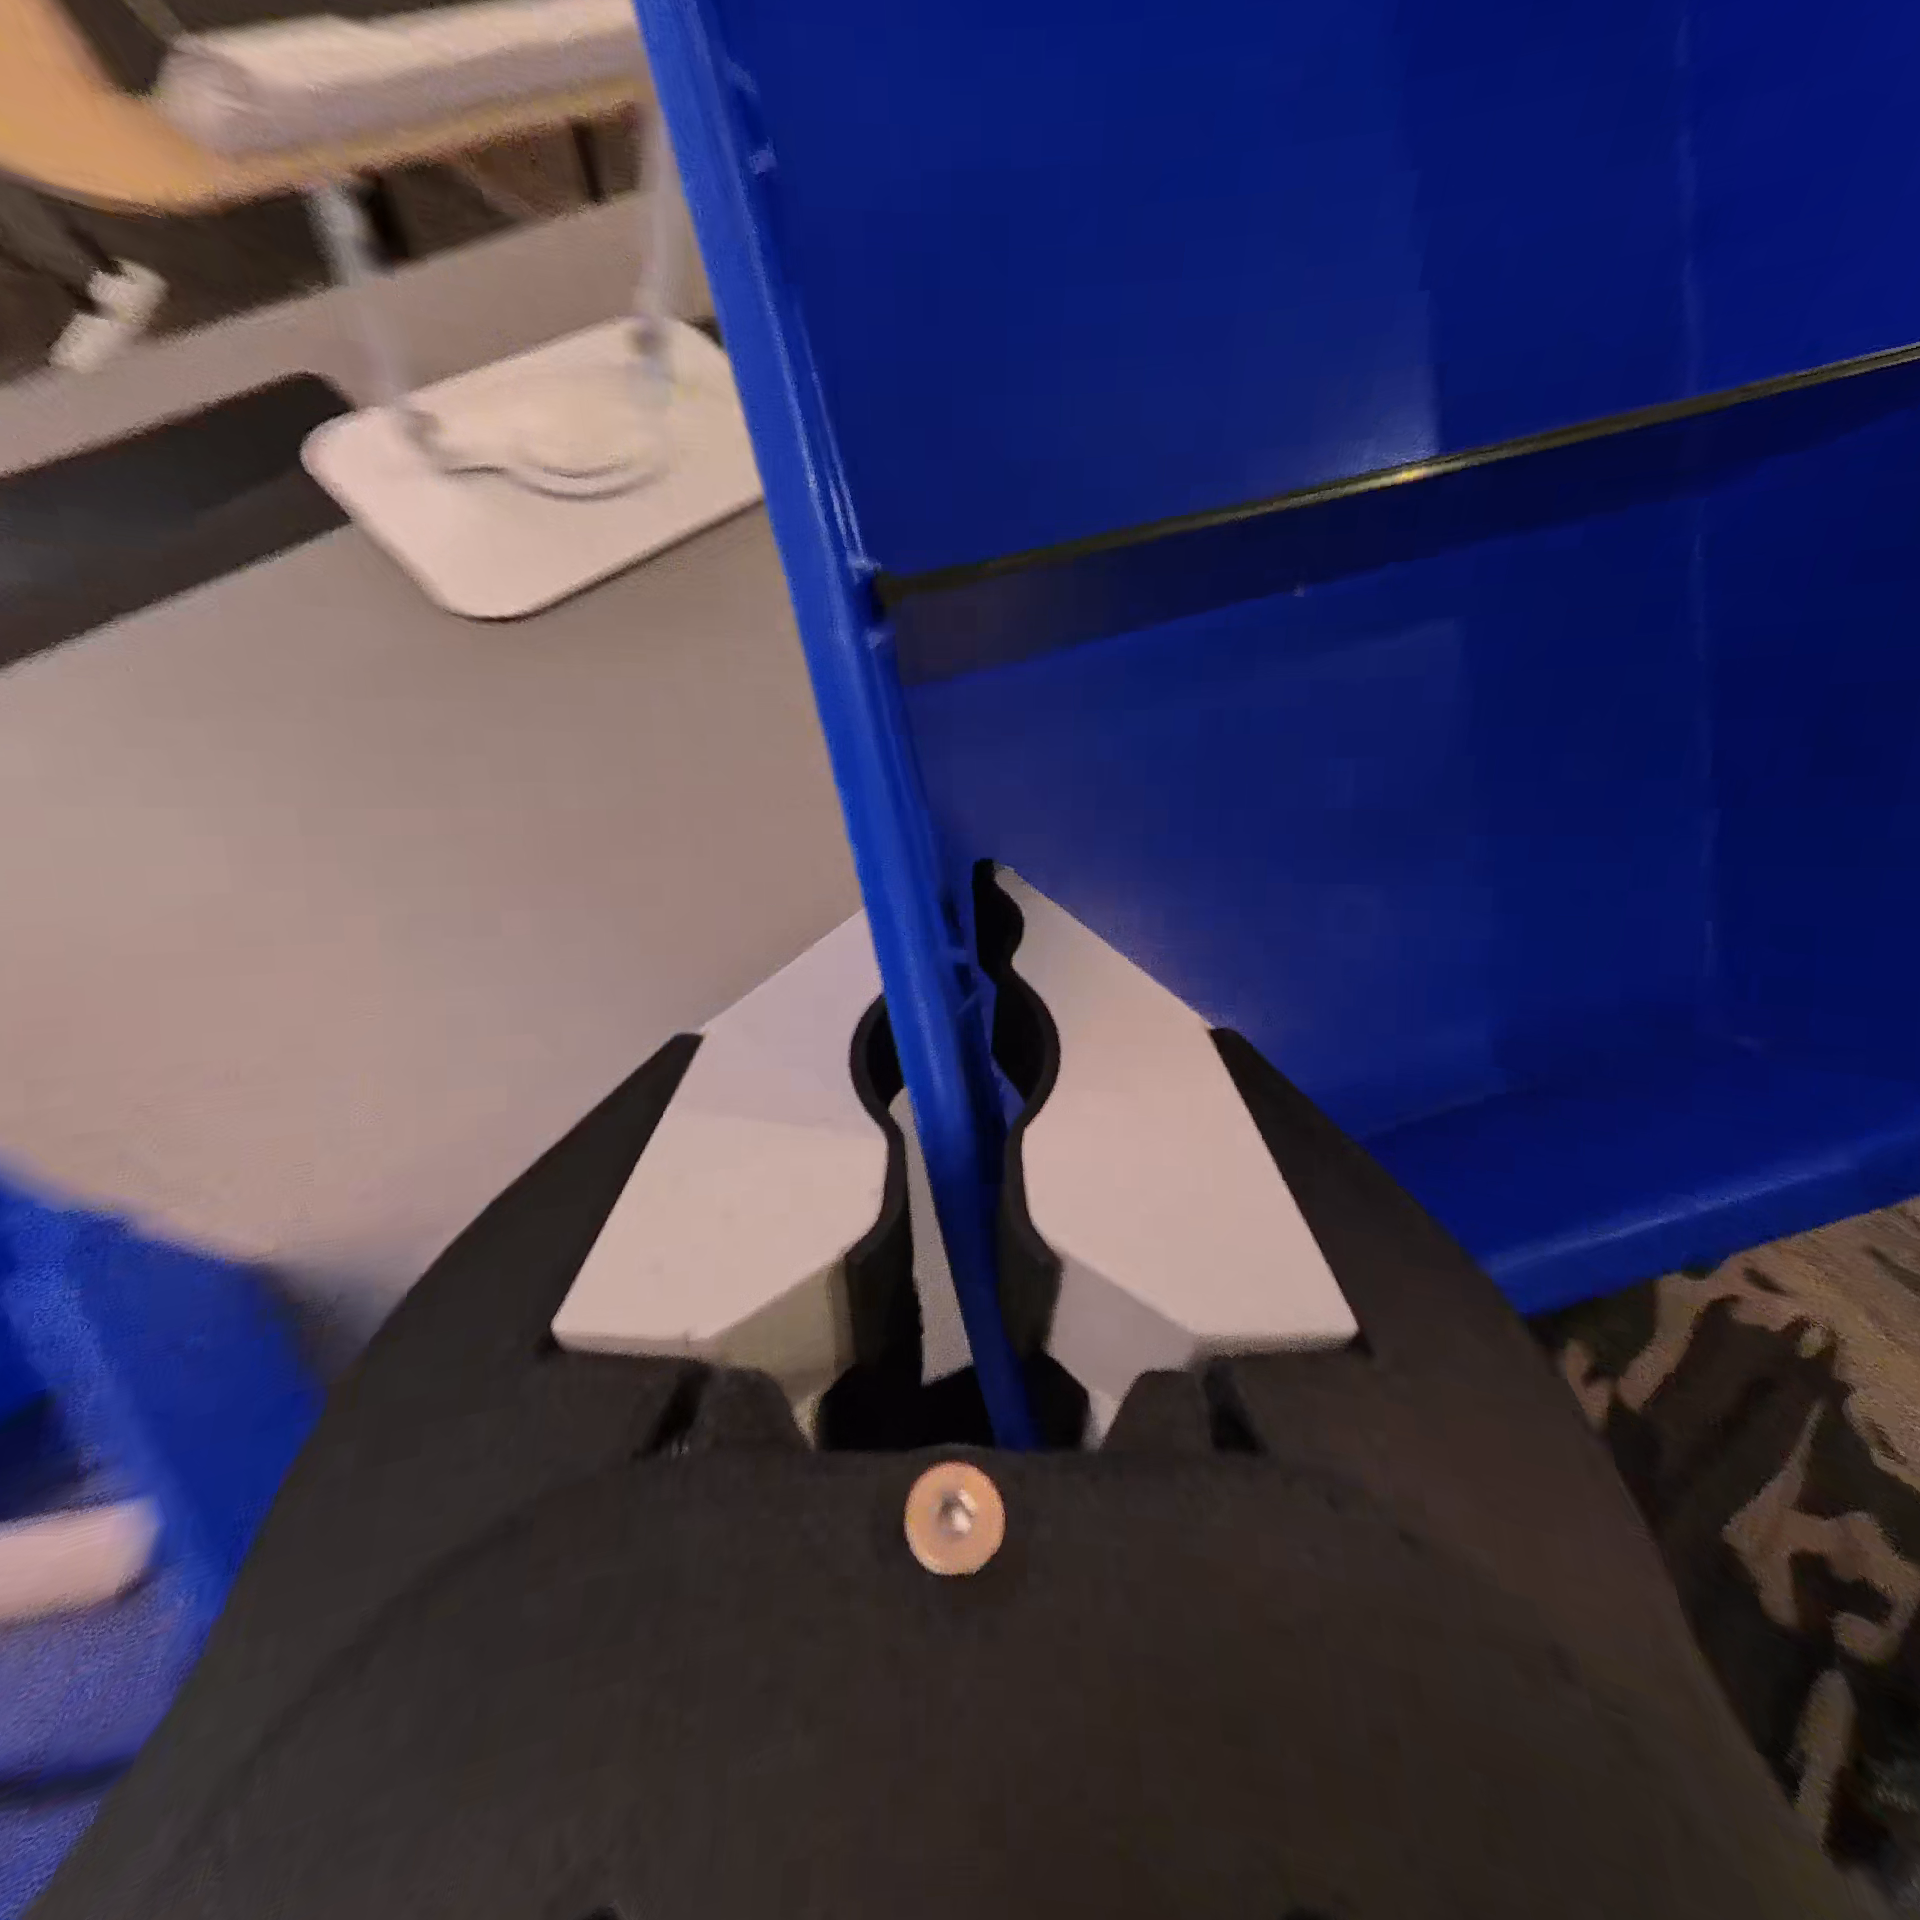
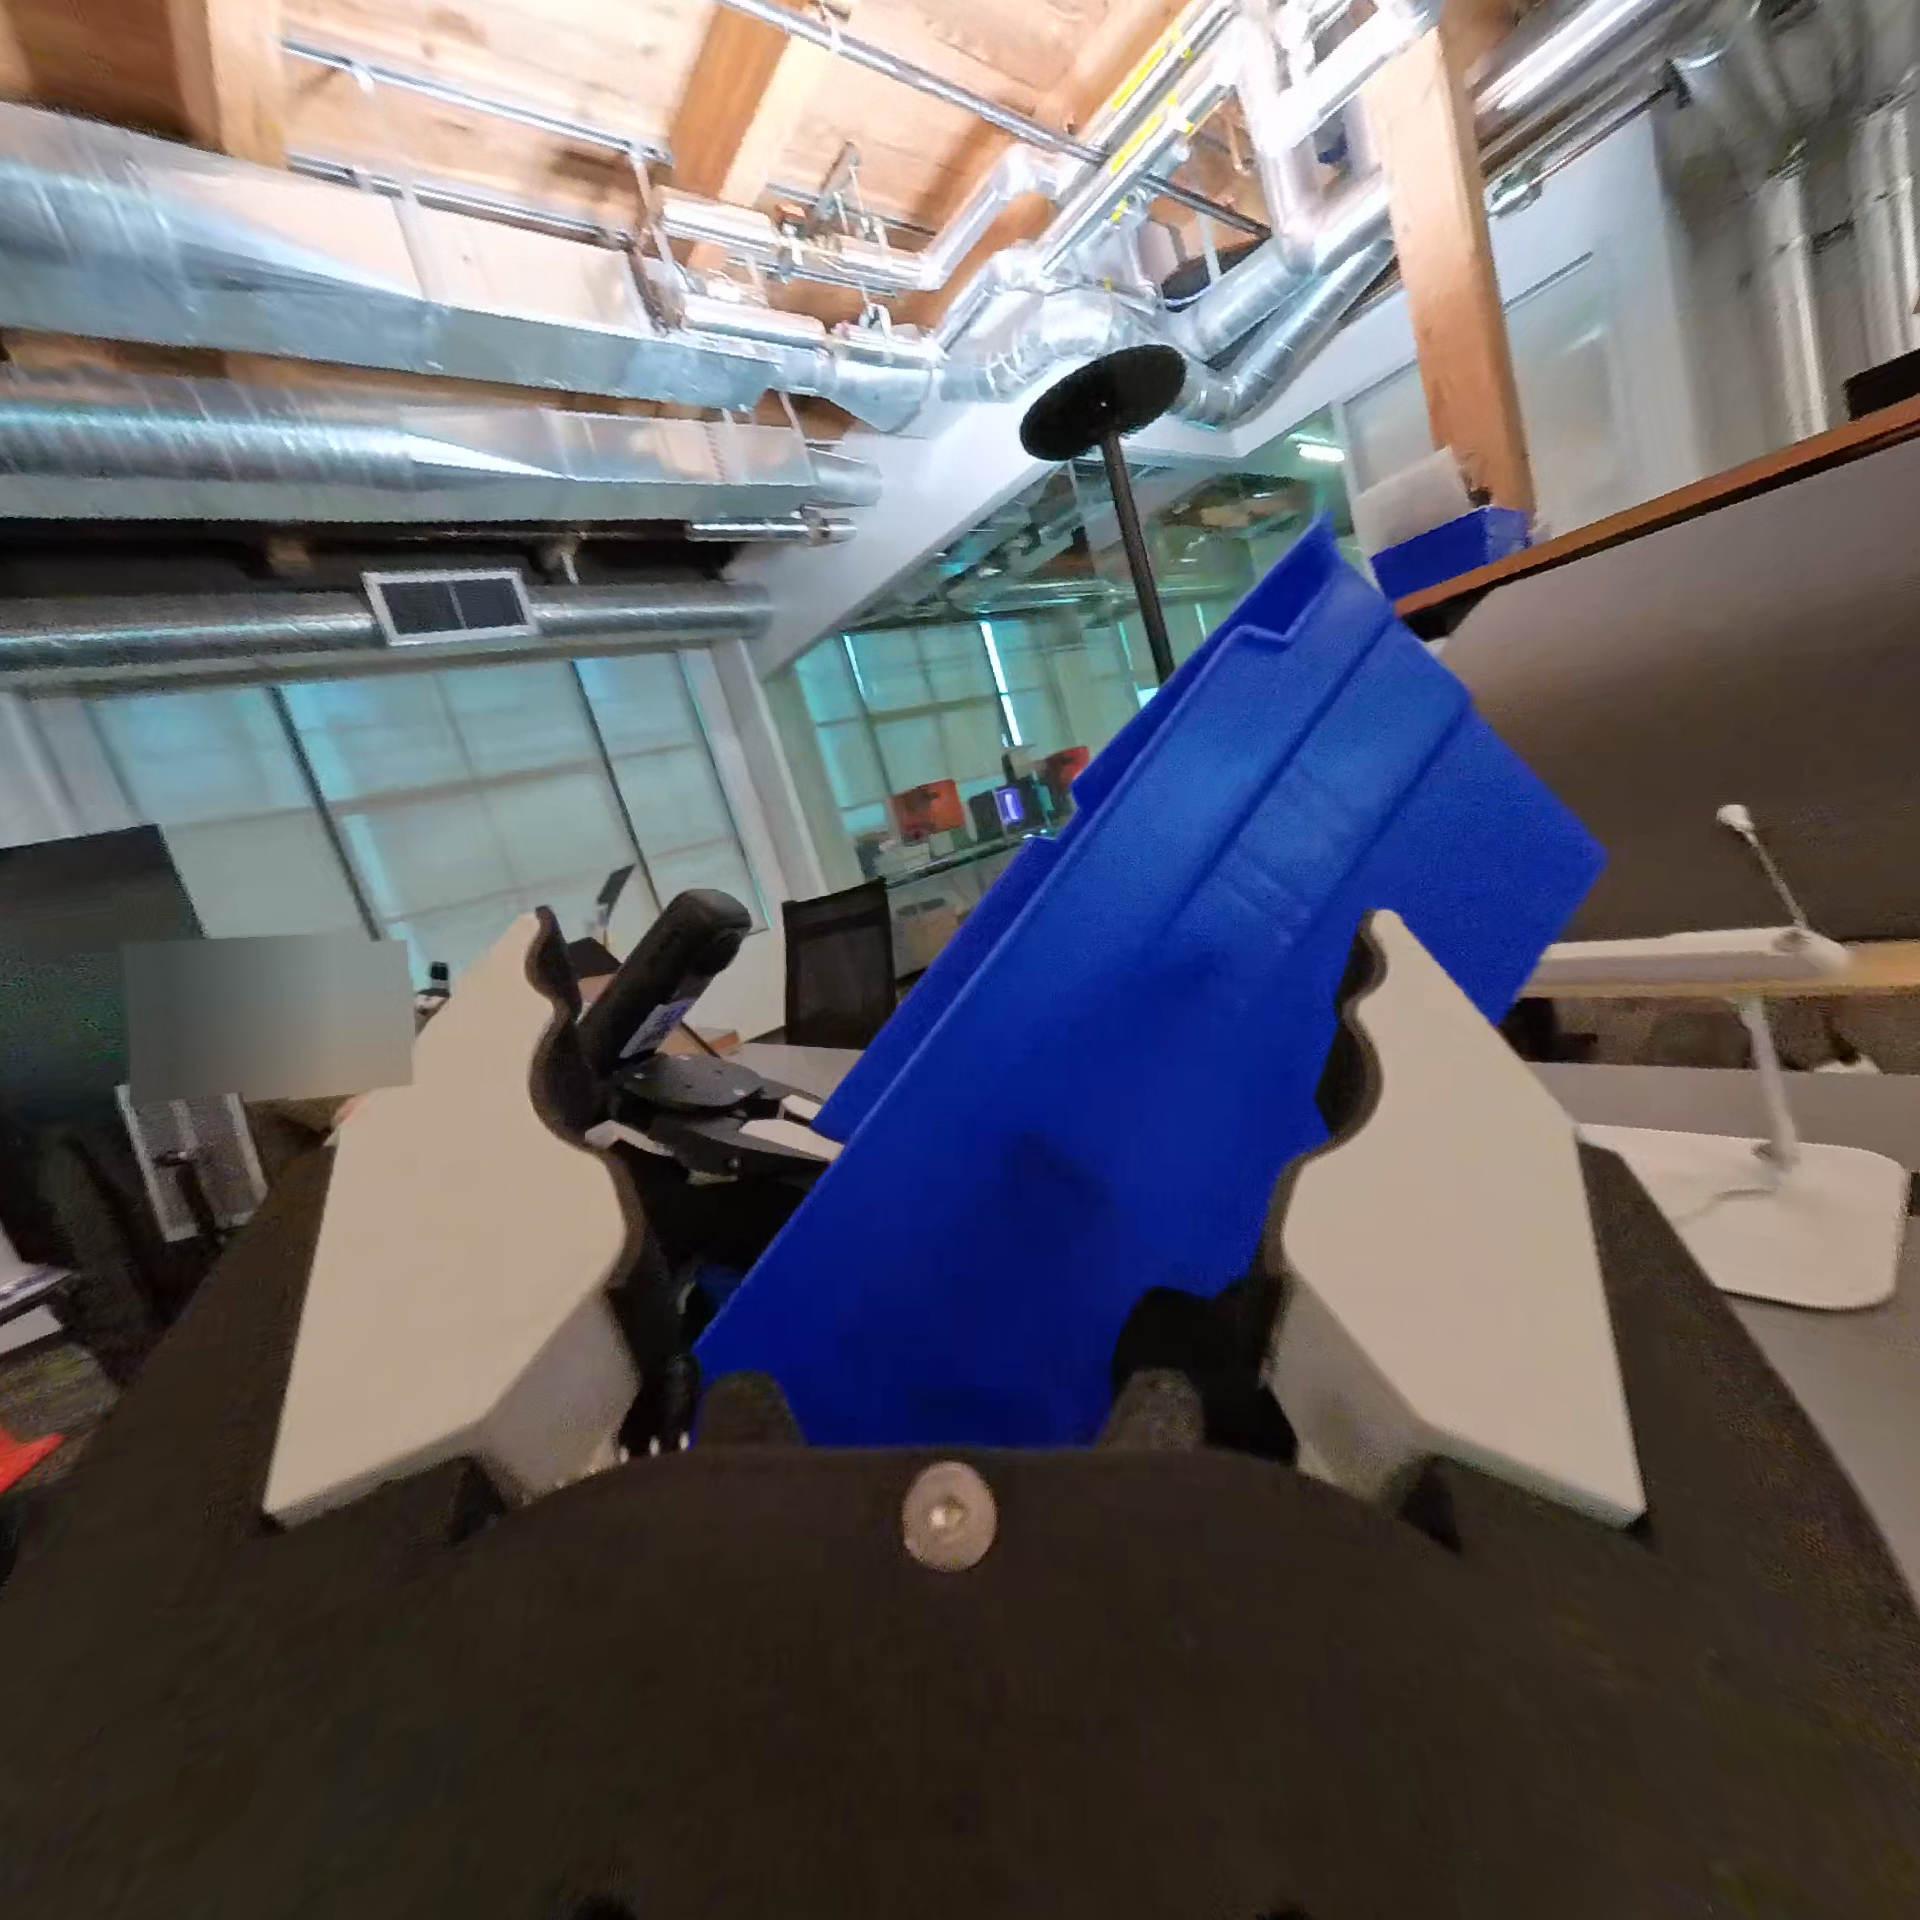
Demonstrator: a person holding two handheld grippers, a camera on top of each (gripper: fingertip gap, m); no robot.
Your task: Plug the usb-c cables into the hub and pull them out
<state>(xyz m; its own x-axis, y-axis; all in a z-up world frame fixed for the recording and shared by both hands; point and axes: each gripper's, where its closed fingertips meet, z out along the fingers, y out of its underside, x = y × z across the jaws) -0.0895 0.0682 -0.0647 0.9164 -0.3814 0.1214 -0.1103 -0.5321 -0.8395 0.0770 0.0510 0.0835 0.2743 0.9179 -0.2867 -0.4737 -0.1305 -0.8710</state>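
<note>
**Blue bin held edge-on by the left gripper, right gripper spread wide**

The rim wall of a deep blue plastic storage bin [image 1: 1351, 520] is pinched between the white-faced fingers of the left gripper [image 1: 961, 935]; the jaws are drawn close together on the thin blue edge, which runs down the gap to the black body. The bin's inside is seen tilted, with a thin black divider [image 1: 1403, 478] crossing it. Behind it, a grey tabletop [image 1: 364, 883] is seen, carrying the white flat base of a desk lamp [image 1: 540, 488]. Patterned carpet [image 1: 1766, 1455] is visible at the lower right.

In the right wrist view, the fingers of the right gripper [image 2: 956, 935] are held wide apart. The same blue bin [image 2: 1195, 987] is seen from outside, tilted, its lower part lying between the spread fingers; contact with either pad cannot be told. The left gripper's black body [image 2: 686, 1101] is seen beyond it. Silver ducts [image 2: 416, 312] and wooden beams fill the ceiling above.

No usb-c cable or hub can be made out in either view
</note>
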